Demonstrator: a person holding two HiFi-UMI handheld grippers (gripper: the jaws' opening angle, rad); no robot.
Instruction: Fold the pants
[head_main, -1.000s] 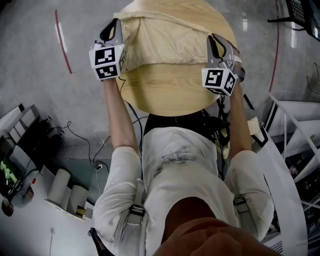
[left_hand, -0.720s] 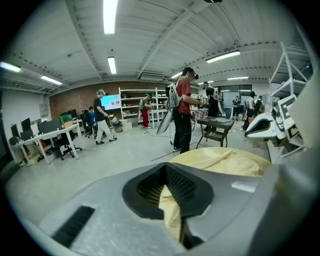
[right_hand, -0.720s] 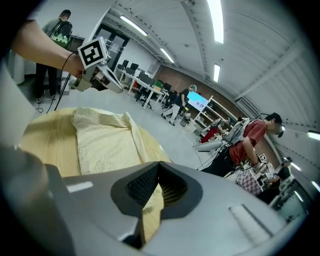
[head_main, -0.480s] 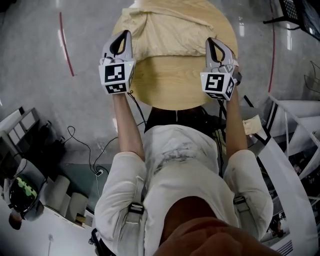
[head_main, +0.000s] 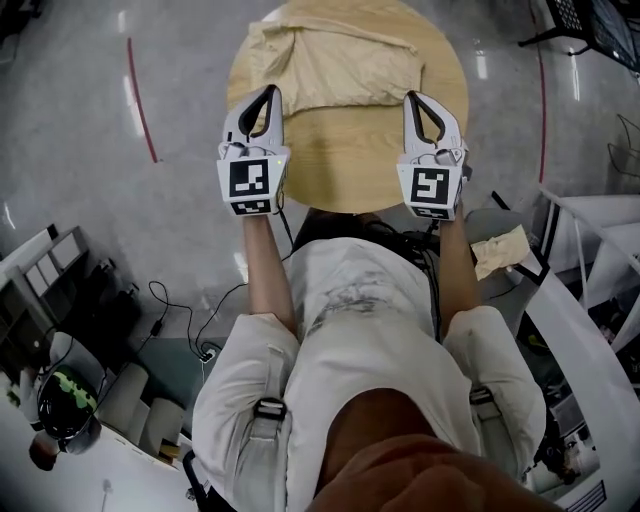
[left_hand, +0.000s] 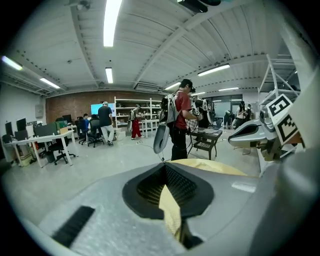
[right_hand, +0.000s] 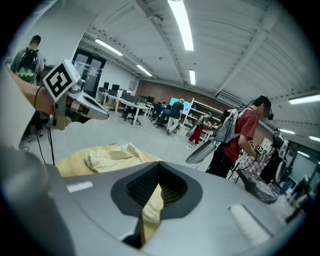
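Head view: the left claw (head_main: 266, 94) and right claw (head_main: 413, 97) are seen raised over the round worktop (head_main: 345, 165), higher than a second ago. The near edge of the yellow pants (head_main: 340, 65), slack before, is now drawn straight between them, and the rest lies beyond. Left gripper view: yellow cloth is pinched in the closed jaws. Right gripper view: cloth is clamped likewise. A fold away from the person is judged to be under way.

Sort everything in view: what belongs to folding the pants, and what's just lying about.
In the job: pants; left gripper and right gripper, jaws shut on their near edge; round table.
Lying about: floor cables; white rolls; tan sheet.
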